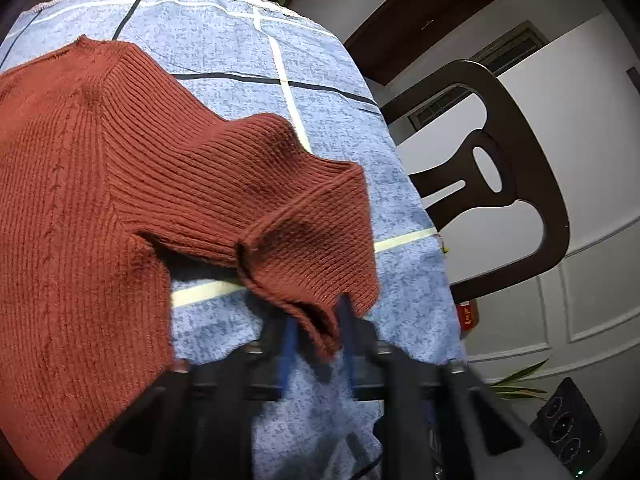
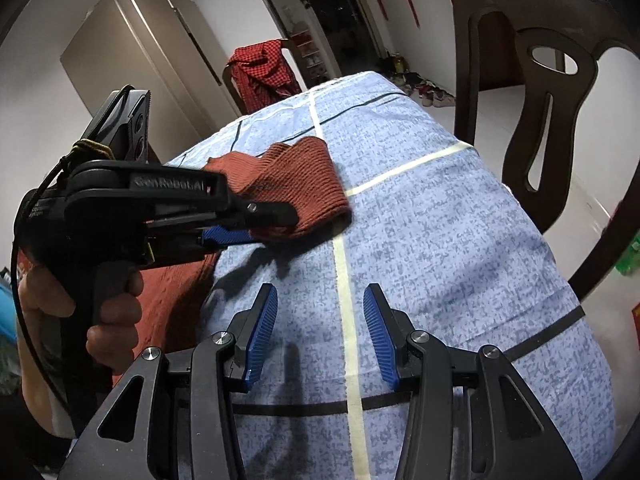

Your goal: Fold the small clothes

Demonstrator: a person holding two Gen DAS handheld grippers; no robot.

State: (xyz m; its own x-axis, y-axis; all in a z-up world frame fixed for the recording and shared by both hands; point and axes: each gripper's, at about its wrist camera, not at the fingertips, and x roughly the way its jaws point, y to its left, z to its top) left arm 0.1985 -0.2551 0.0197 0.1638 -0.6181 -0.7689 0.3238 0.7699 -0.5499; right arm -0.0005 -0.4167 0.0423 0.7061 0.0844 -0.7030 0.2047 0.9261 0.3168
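A rust-red knitted sweater [image 1: 80,184] lies on the blue checked tablecloth [image 1: 224,44], its body at the left. My left gripper [image 1: 318,330] is shut on the cuff of the sweater's sleeve [image 1: 312,256] and holds it lifted above the cloth. In the right wrist view the left gripper [image 2: 256,226] shows from the side, pinching the sleeve [image 2: 296,184]. My right gripper [image 2: 320,332] is open and empty, over bare tablecloth [image 2: 440,240] nearer than the sleeve.
A dark wooden chair [image 1: 500,176] stands at the table's right edge; it also shows in the right wrist view [image 2: 532,80]. A red checked cloth [image 2: 264,72] hangs on a far chair. A power strip [image 1: 568,428] lies on the floor.
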